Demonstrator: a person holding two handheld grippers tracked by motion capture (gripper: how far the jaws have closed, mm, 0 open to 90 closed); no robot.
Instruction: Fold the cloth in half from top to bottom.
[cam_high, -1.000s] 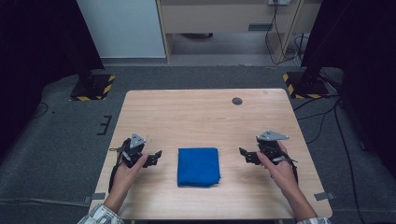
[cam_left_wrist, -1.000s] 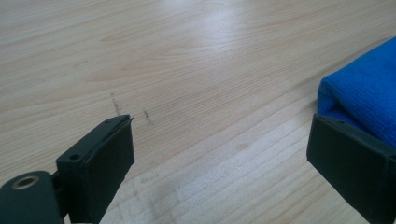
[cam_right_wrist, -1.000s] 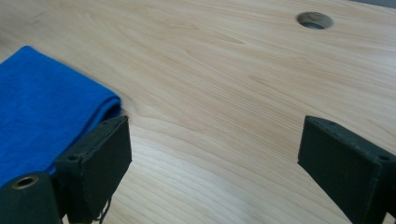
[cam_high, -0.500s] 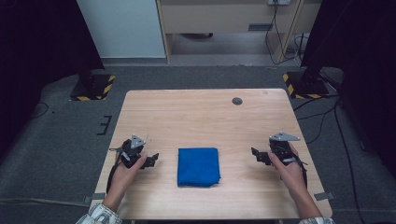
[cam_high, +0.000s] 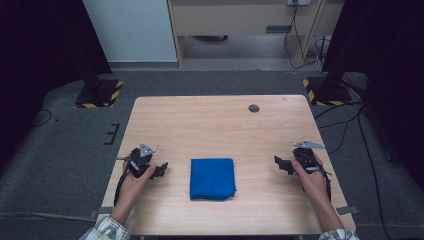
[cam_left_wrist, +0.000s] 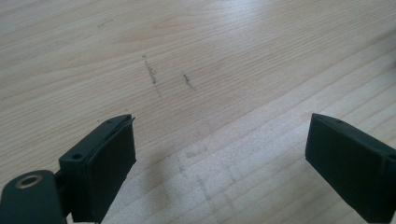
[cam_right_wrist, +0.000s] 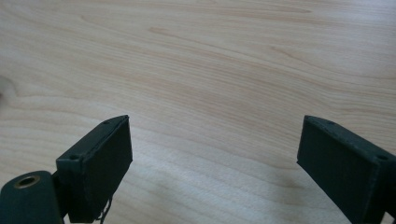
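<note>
High view: folded cloth (cam_high: 212, 178) centred between left gripper (cam_high: 161, 169) and right gripper (cam_high: 280, 163), apart from both. Jaws spread, empty, aimed inward over bare counter (cam_high: 210, 125); likely poised for two-sided pickup.

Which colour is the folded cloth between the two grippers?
Solid blue; the cloth shows best in the high view.

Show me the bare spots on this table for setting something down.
The far half of the table is bare, bordered by the blue cloth and the small dark disc. Narrower strips lie between the cloth and the left claw and right claw. The near edge is crowded by hands.
</note>
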